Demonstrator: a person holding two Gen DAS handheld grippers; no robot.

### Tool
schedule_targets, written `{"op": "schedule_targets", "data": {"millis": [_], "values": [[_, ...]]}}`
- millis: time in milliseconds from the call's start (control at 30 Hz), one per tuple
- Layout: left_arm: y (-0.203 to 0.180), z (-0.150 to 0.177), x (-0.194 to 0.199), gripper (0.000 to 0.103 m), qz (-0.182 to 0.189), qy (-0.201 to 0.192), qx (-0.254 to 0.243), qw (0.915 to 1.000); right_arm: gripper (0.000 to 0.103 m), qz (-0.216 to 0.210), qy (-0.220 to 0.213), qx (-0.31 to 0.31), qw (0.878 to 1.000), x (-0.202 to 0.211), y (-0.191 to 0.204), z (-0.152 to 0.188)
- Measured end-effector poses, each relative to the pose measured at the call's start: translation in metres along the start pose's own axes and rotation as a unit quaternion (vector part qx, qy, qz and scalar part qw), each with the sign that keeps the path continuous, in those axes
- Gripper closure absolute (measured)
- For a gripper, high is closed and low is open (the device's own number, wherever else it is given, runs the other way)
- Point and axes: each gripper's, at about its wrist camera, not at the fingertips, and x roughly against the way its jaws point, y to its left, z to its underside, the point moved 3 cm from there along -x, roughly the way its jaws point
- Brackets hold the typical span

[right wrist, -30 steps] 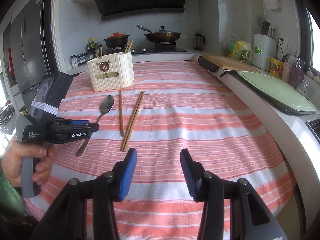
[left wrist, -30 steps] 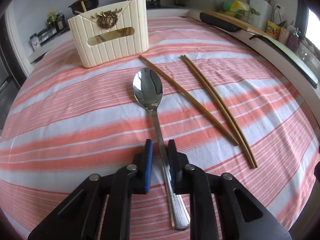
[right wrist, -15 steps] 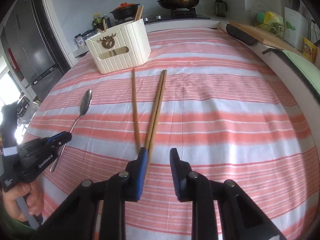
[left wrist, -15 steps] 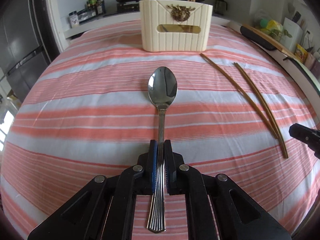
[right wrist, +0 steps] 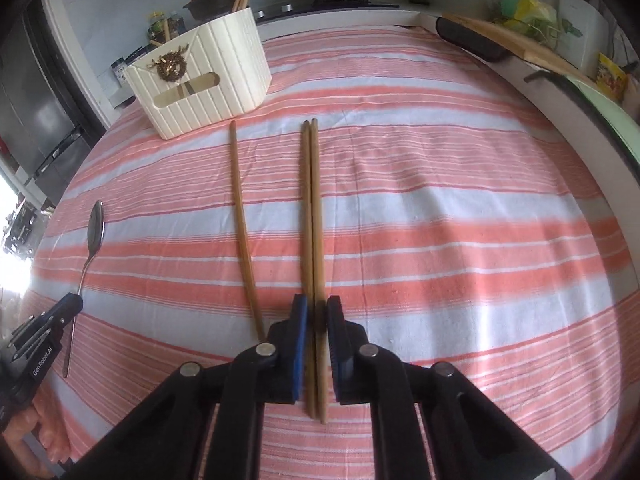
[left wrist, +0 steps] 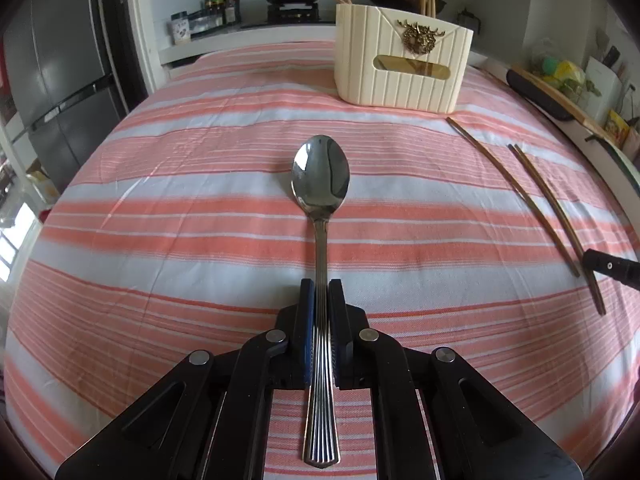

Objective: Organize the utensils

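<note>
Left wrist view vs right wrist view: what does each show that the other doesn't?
Left wrist only: the left gripper shut on the spoon handle, seen close.

Right wrist only: the right gripper closed around the pair of chopsticks, and the green board at the right edge.

Both: the cream utensil holder, the single chopstick, the striped tablecloth.

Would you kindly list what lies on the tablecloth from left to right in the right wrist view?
Left gripper → spoon → single chopstick → chopstick pair, between the right gripper's fingers.
</note>
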Motion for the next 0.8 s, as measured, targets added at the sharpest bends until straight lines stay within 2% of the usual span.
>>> {"op": "schedule_targets", "data": {"millis": [133, 167, 267, 333, 467, 533, 633, 800], "values": [[0.001, 0.0, 0.0, 0.097, -0.001, 0.0, 0.0, 1.0, 0.094, -0.039, -0.007, -0.092, 0.995, 0.015, -0.027, 0.022], [0.001, 0.0, 0.0, 0.097, -0.002, -0.001, -0.002, 1.0, 0.098, -0.054, -0.004, -0.117, 0.992, 0.017, -0.033, 0.028], [0.002, 0.0, 0.0, 0.096, -0.002, -0.001, -0.001, 1.0, 0.098, -0.059, -0.005, -0.158, 0.986, 0.022, -0.048, 0.033], [0.001, 0.0, 0.0, 0.096, -0.001, -0.001, 0.0, 1.0, 0.091, -0.058, -0.004, -0.138, 0.989, 0.022, -0.047, 0.028], [0.0, 0.0, 0.0, 0.096, -0.002, -0.001, -0.001, 1.0, 0.091, -0.033, -0.001, -0.06, 0.998, 0.017, -0.036, 0.01], [-0.001, 0.0, 0.0, 0.096, -0.003, -0.001, -0.002, 1.0, 0.091, -0.033, 0.014, -0.024, 0.999, 0.006, -0.028, 0.003], [-0.002, 0.0, -0.001, 0.096, -0.008, -0.001, -0.005, 1.0, 0.098, 0.01, 0.006, 0.033, 0.999, 0.003, -0.018, -0.001], [0.004, 0.003, 0.003, 0.096, -0.011, -0.001, 0.003, 0.9999, 0.097, 0.084, -0.013, 0.006, 0.996, 0.016, -0.029, 0.012]]}}
